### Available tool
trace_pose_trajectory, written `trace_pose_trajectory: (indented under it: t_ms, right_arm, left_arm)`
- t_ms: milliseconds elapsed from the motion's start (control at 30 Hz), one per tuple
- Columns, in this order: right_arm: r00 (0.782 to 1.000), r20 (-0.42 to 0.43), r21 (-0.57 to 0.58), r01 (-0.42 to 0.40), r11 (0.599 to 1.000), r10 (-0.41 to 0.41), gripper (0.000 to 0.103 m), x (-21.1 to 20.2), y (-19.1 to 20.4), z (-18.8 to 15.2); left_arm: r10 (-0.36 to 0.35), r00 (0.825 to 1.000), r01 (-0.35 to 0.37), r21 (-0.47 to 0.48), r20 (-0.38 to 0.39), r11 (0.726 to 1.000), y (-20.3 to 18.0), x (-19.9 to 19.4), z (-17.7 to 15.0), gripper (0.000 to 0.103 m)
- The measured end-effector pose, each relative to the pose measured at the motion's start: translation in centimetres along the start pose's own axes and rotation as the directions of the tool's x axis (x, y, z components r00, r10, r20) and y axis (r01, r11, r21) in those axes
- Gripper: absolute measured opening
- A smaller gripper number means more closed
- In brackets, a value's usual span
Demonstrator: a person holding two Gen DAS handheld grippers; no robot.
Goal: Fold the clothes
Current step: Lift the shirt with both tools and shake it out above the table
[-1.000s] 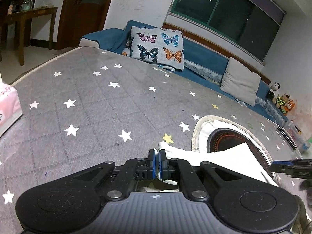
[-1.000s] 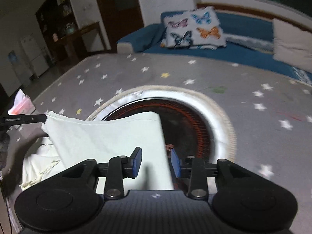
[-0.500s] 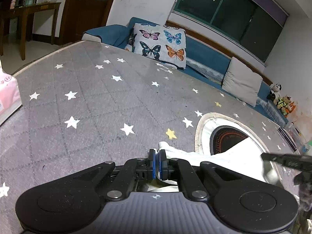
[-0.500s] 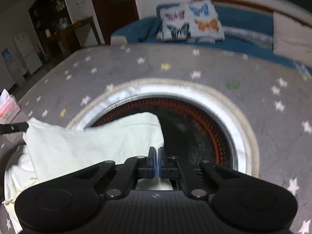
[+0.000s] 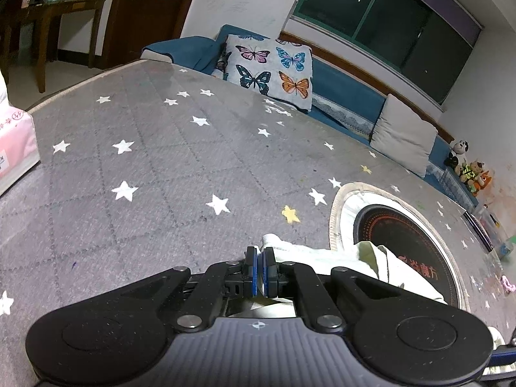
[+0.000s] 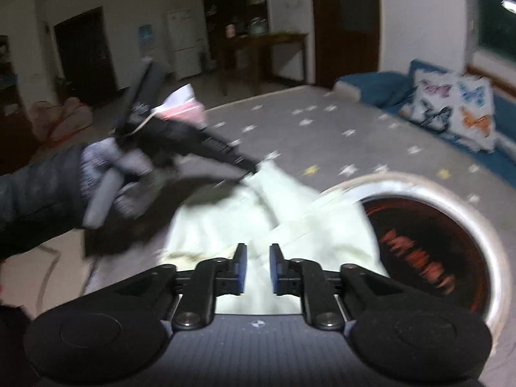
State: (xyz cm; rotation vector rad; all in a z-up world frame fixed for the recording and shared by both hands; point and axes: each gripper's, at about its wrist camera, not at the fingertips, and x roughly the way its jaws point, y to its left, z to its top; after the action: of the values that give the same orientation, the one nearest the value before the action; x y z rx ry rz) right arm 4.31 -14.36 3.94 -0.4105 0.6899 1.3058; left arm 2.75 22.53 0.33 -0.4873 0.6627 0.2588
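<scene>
Beneath both tools, wide grey star-printed quilted mat (image 5: 161, 167) with round black-and-orange heater plate (image 5: 406, 242) set in it. Ahead of the right gripper (image 6: 258, 269), pale cream crumpled cloth garment (image 6: 245, 225), now doubled over itself beside the plate instead of lying spread across it as a second back. Jaws there just reopened to a narrow gap, nothing pinched. Left gripper (image 5: 259, 271) clamped tight on the garment's corner. Likely one fold laid down; next edge to be picked.
</scene>
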Motion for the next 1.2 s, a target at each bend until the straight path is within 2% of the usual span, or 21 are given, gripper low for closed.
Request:
trace_pose_trajectory:
  t_ms: [67, 133, 300, 533, 567, 633, 700, 800, 900, 1067, 1200]
  right_arm:
    - [1.000, 0.002, 0.005, 0.000, 1.000, 0.000, 0.015, -0.5, -0.3, 0.2]
    - [0.999, 0.017, 0.021, 0.042, 0.999, -0.042, 0.016, -1.1, -1.4, 0.8]
    - [0.993, 0.010, 0.073, 0.120, 0.990, -0.121, 0.026, -0.1, -4.3, 1.4]
    - [0.994, -0.043, 0.097, 0.106, 0.990, -0.103, 0.026, 4.5, -5.6, 1.4]
    - [0.994, -0.051, 0.102, 0.103, 0.989, -0.099, 0.025, 4.8, -5.7, 1.4]
    - [0.994, -0.059, 0.115, 0.095, 0.989, -0.089, 0.001, 5.1, -5.8, 1.4]
    - [0.993, -0.050, 0.122, 0.109, 0.987, -0.104, 0.001, 4.5, -6.0, 1.5]
    - [0.983, -0.002, 0.135, 0.182, 0.974, -0.183, 0.001, 2.3, -6.8, 1.9]
    - [0.953, 0.040, 0.199, 0.287, 0.937, -0.300, 0.001, -0.5, -9.3, 2.4]
    - [0.872, 0.068, 0.308, 0.444, 0.841, -0.485, 0.001, -4.4, -14.4, 2.7]
    - [0.813, 0.051, 0.382, 0.520, 0.764, -0.580, 0.000, -5.8, -18.6, 2.3]
  left_arm:
    - [-0.001, 1.000, 0.001, 0.000, -0.002, 1.000, 0.1, 0.1, 0.0, 0.004]
    - [-0.001, 1.000, 0.001, -0.001, -0.002, 1.000, 0.0, 0.1, -0.1, 0.004]
    - [0.000, 1.000, 0.000, -0.006, -0.003, 1.000, 0.0, 0.1, -0.1, 0.004]
    - [-0.006, 1.000, 0.006, 0.013, 0.013, 1.000, -0.4, -0.1, 0.6, 0.004]
    - [-0.008, 1.000, 0.008, 0.018, 0.018, 1.000, -0.6, -0.1, 0.8, 0.004]
    - [-0.014, 0.999, 0.013, 0.031, 0.029, 0.999, -1.1, -0.3, 1.3, 0.004]
    - [-0.025, 0.999, 0.022, 0.050, 0.047, 0.999, -1.9, -0.3, 2.2, 0.004]
    - [-0.042, 0.996, 0.036, 0.079, 0.073, 0.996, -3.1, -0.3, 3.4, 0.004]
    - [-0.052, 0.993, 0.040, 0.118, 0.102, 0.992, -4.7, 0.3, 5.0, 0.004]
    - [-0.059, 0.989, 0.030, 0.211, 0.134, 0.977, -8.2, 2.4, 7.7, 0.004]
    - [-0.064, 0.987, 0.023, 0.265, 0.147, 0.964, -10.7, 4.4, 9.6, 0.004]
